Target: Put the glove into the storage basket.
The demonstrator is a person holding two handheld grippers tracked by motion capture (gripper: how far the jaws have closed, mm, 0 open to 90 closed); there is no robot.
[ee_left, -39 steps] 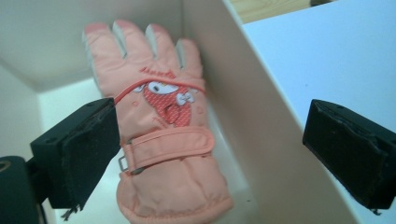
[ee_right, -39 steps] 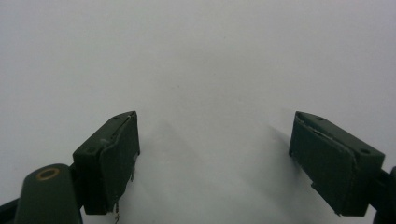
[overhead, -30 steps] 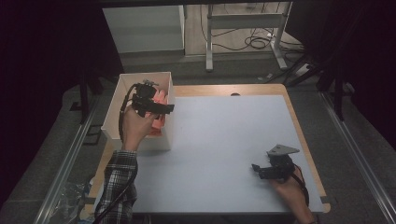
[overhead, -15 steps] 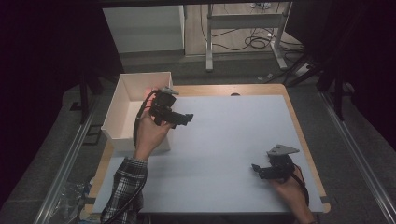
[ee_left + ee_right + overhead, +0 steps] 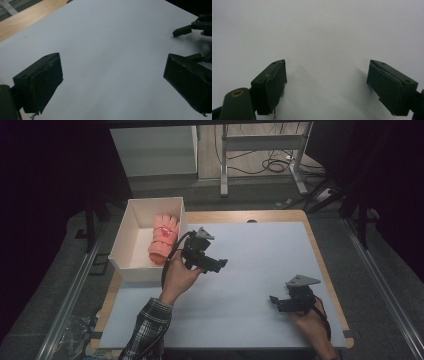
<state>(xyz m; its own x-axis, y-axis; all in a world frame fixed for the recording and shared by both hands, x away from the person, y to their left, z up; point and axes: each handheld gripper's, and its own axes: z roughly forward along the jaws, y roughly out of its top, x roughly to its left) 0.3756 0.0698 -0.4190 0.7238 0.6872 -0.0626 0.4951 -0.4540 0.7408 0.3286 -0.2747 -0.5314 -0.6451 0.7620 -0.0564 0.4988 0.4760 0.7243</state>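
A pink knitted glove [image 5: 163, 240] lies inside a white open-topped box [image 5: 126, 238] at the far left of the tabletop [image 5: 260, 270], against the box's right wall. Its long axis runs near to far, fingers pointing to the far side and the rolled cuff toward the near side, with a slight lean to the right at the fingertips.

Just right of the box, the left hand-held gripper [image 5: 221, 264] is held above the white tabletop, apart from the glove, its jaws pointing right toward the middle of the surface. The left gripper view shows its jaws spread wide with nothing between them, only bare white surface below.

At the near right, the right hand-held gripper [image 5: 272, 299] sits low over the tabletop, pointing left, well apart from the box. The right gripper view shows its jaws likewise wide apart and empty. A plaid sleeve [image 5: 147, 330] enters from the near edge at left.
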